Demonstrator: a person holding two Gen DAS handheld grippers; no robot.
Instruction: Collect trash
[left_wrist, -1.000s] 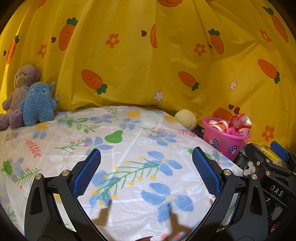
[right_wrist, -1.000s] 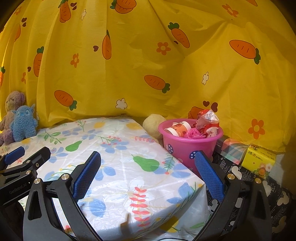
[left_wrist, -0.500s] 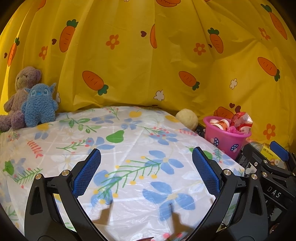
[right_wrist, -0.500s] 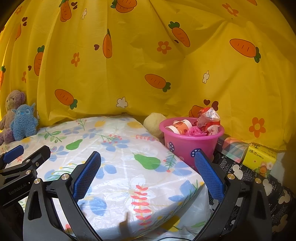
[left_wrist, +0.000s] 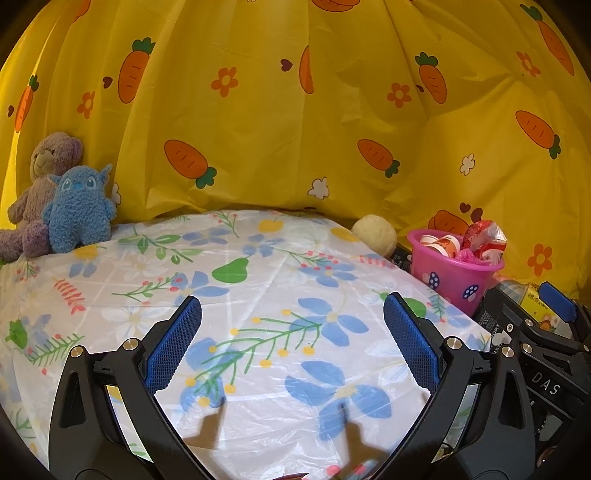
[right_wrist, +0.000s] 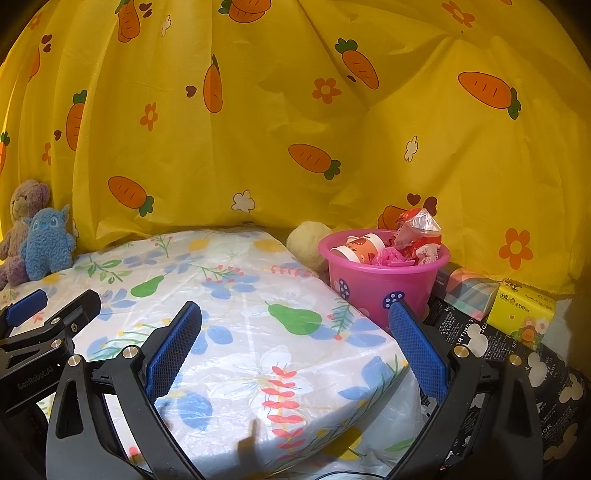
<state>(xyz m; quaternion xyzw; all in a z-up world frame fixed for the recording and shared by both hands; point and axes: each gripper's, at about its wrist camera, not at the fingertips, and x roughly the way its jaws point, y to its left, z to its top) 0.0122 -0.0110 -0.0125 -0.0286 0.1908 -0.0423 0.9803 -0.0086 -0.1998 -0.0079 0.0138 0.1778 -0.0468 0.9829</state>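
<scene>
Left claw (left_wrist: 291, 343) spread and empty over floral worktop (left_wrist: 258, 280), right claw (right_wrist: 295, 347) likewise spread, pink bin (right_wrist: 380, 288) full of trash

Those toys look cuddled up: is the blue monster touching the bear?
Touching. In the left wrist view the blue monster leans against the bear, overlapping its side with no gap between them.

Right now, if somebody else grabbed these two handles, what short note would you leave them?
Left tool: open, holding nothing, above the flowered table cover.
Right tool: open, holding nothing, near the cover's right edge.
Pink bin: beside the table's right edge, holding a paper cup, crumpled pink paper and a plastic wrapper.
Done: that trash is binned.
Left: no loose trash visible on the cover; check out-of-view areas.
</scene>
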